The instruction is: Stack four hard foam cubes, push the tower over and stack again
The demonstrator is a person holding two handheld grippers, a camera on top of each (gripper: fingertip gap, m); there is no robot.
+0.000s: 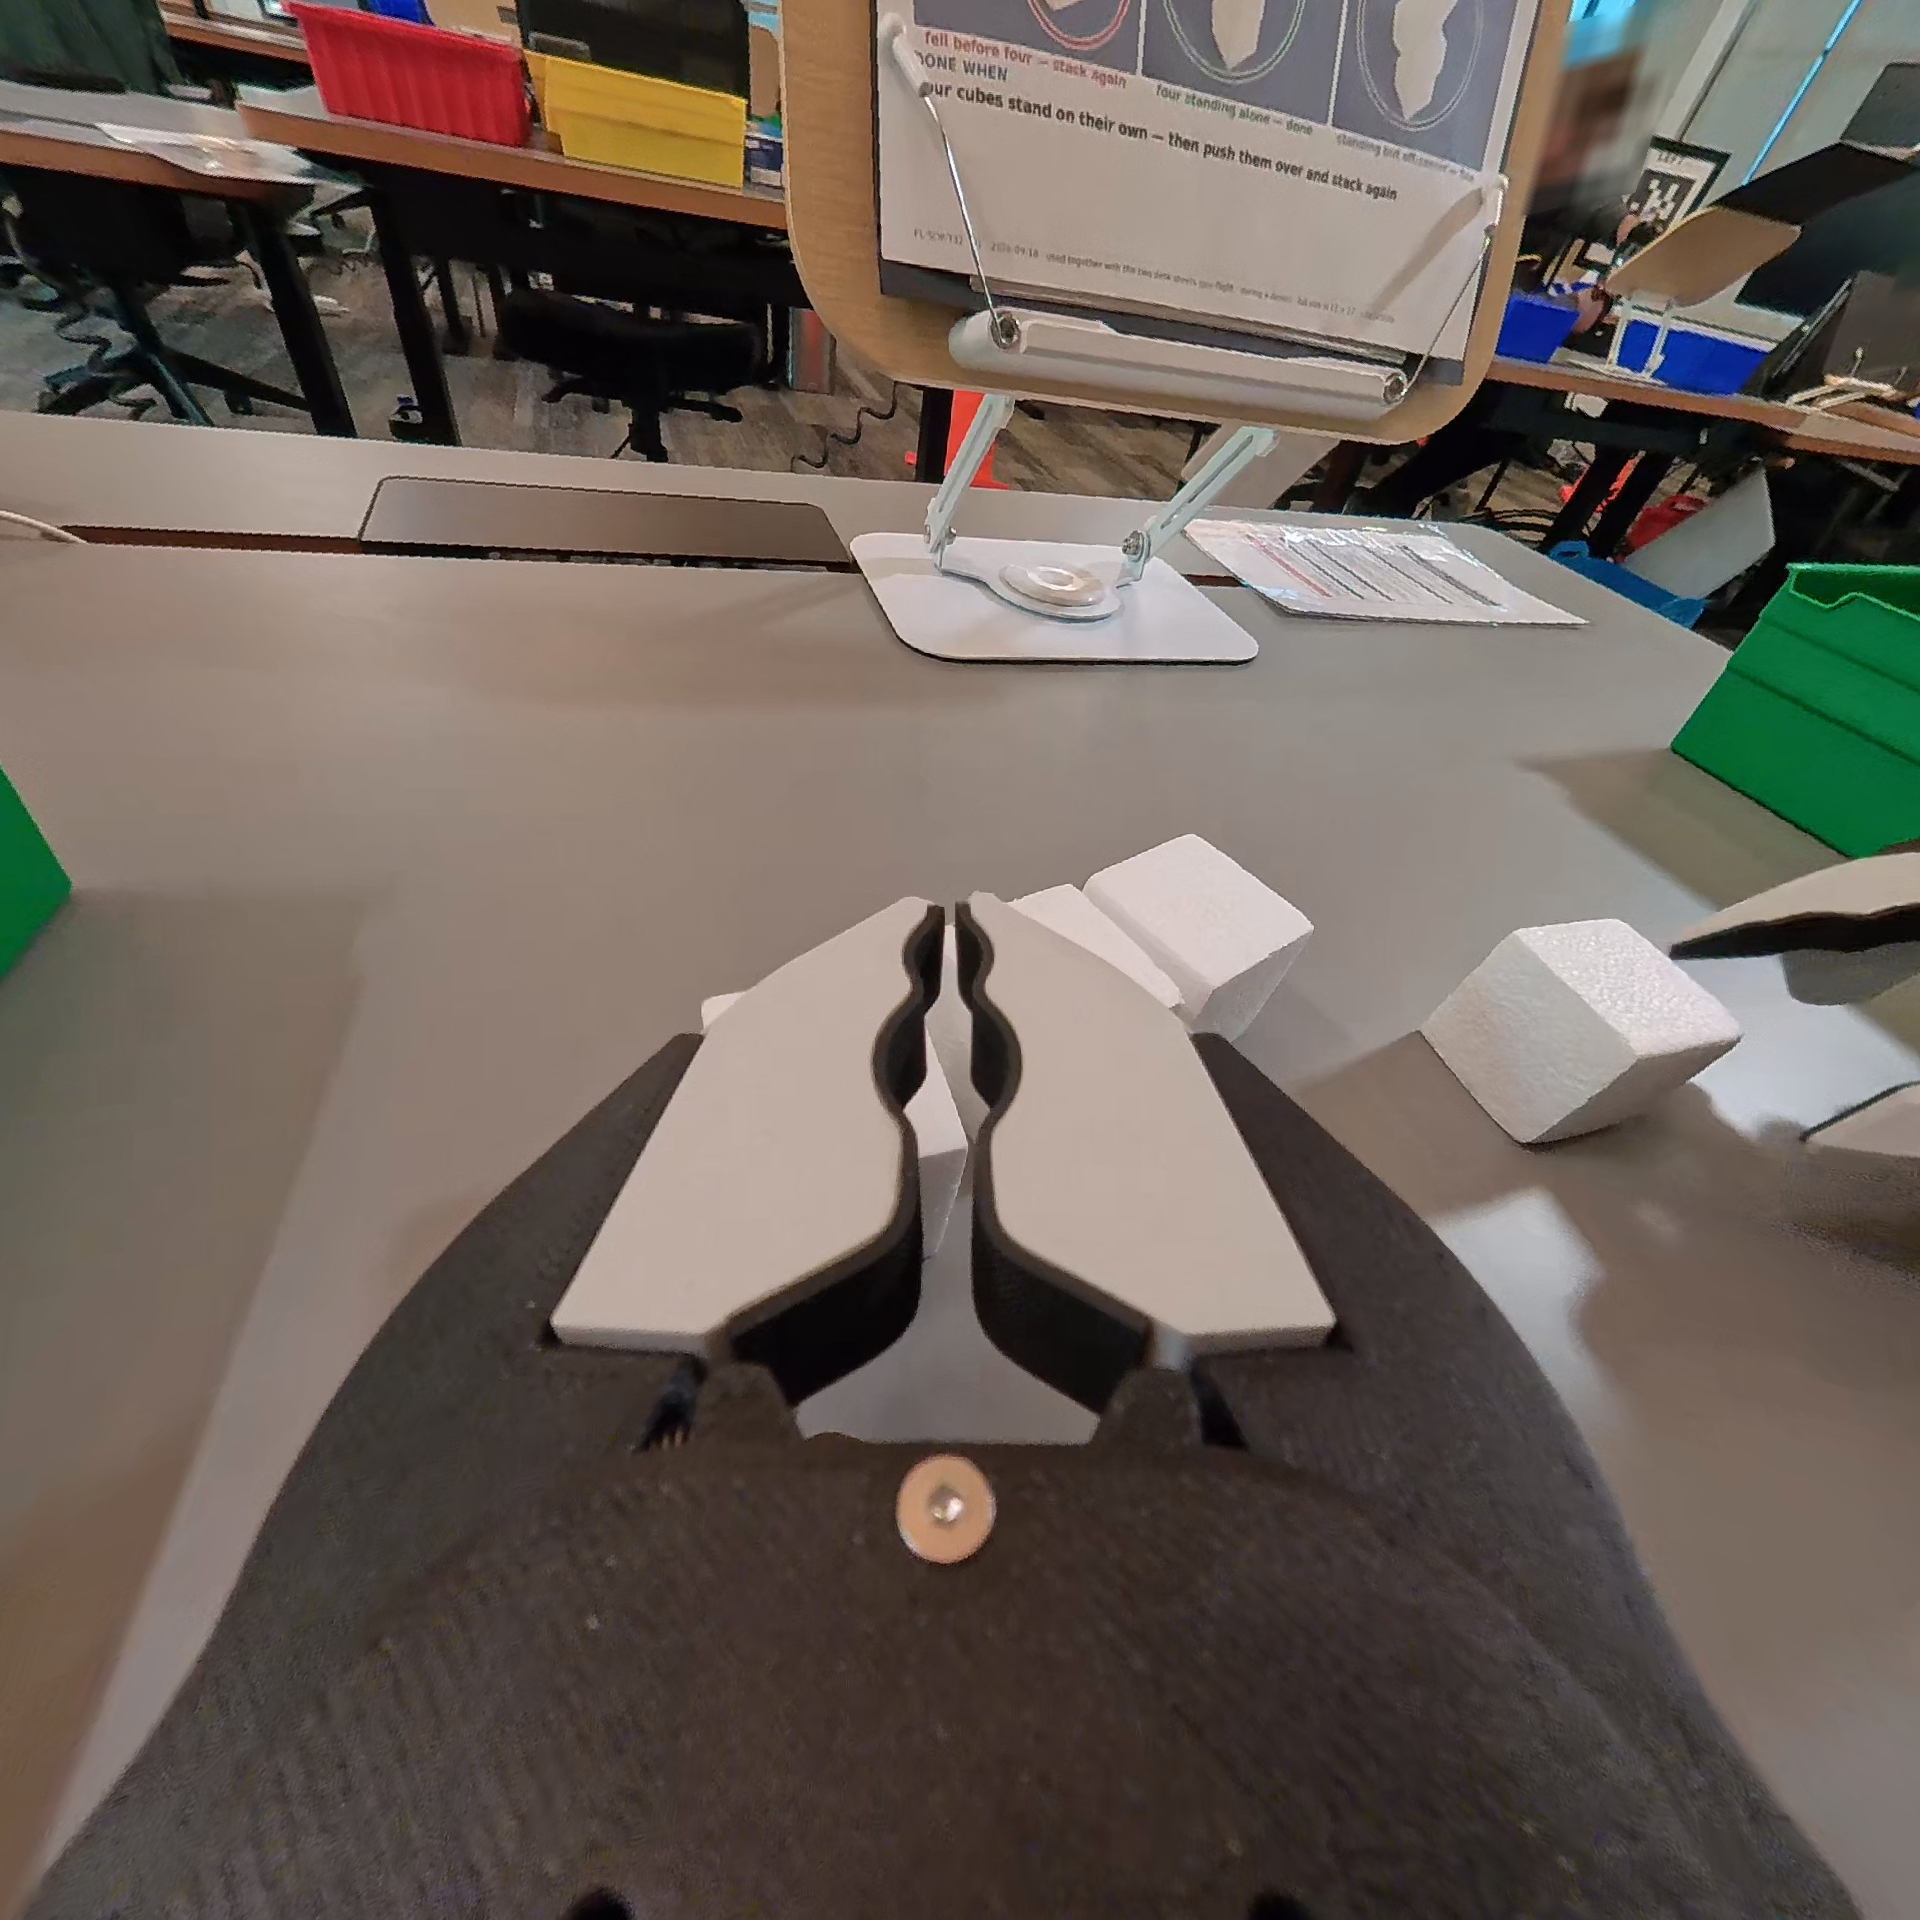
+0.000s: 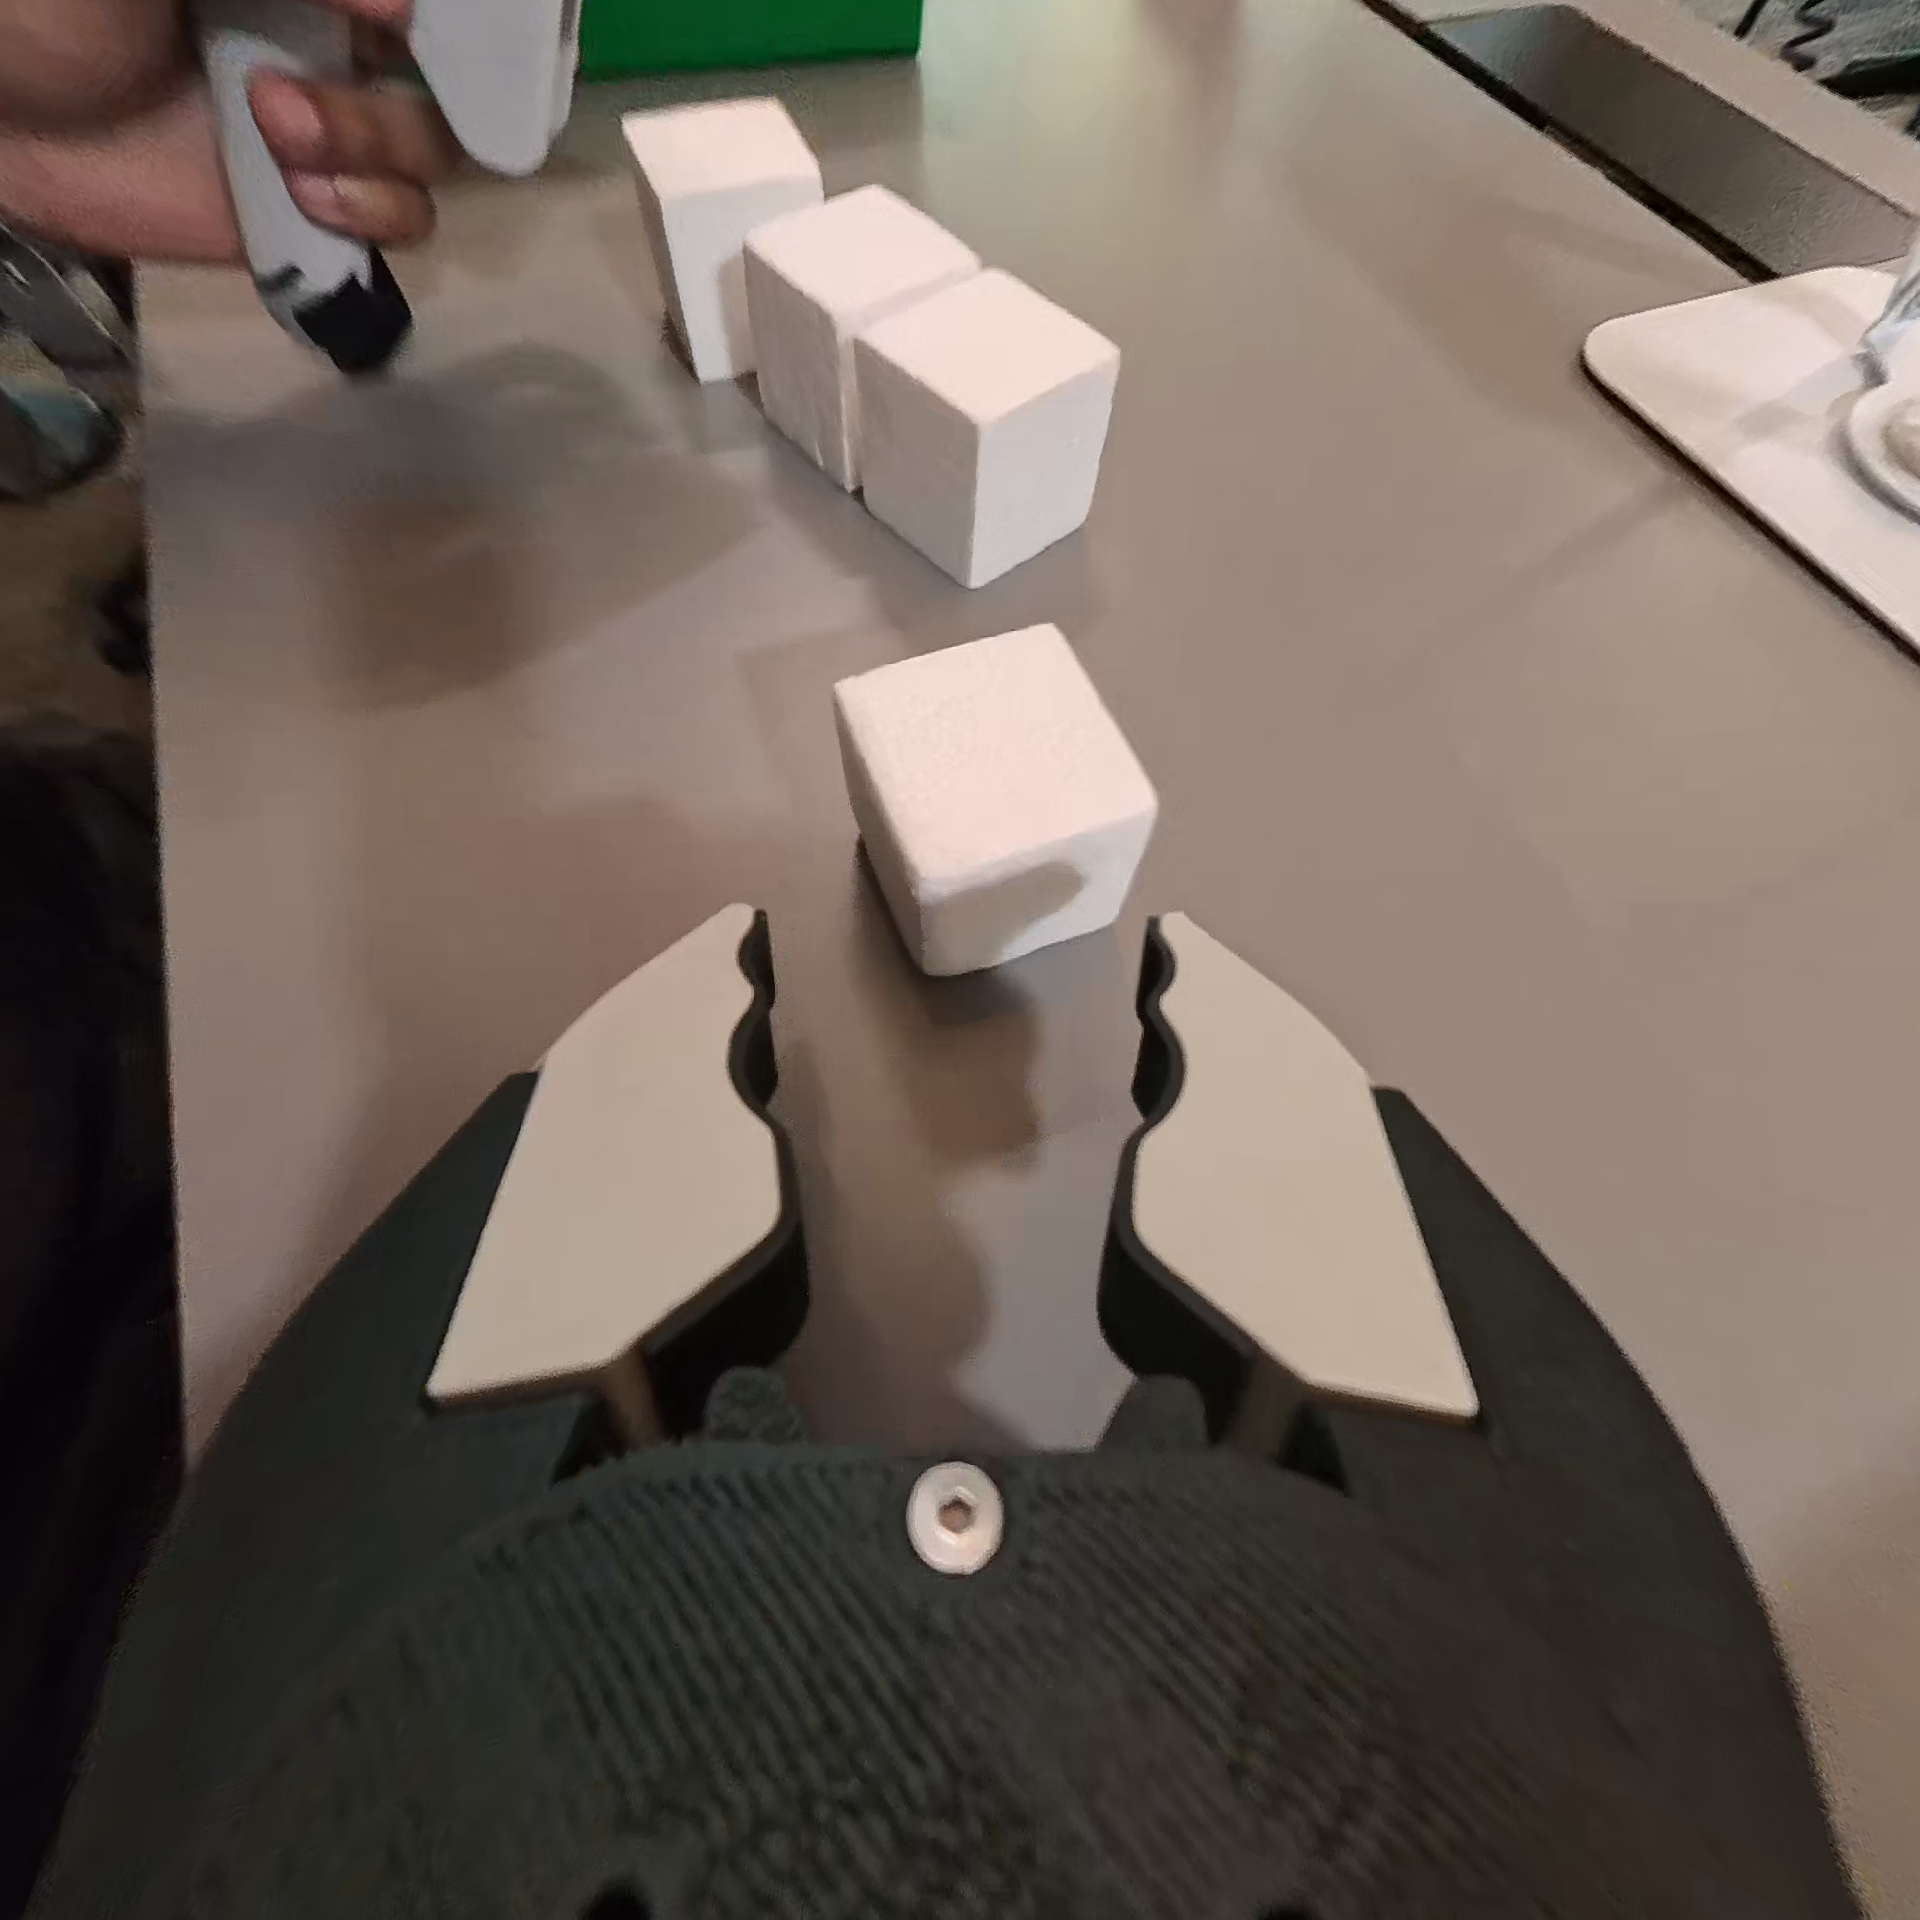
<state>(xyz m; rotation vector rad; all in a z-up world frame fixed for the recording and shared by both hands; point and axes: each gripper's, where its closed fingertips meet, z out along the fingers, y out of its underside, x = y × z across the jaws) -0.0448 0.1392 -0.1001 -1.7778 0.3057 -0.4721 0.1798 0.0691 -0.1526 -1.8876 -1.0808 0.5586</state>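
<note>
Clearly the right gripper (image 2: 956,925) hangs spread wide just short of a lone white foam cube (image 2: 992,795) on the grey table (image 2: 1455,831), which looks light, crumbly and best pinched across flat sides, while the left gripper (image 1: 948,914) hovers nearly clenched, empty, over three cubes in a row (image 2: 873,332).
</note>
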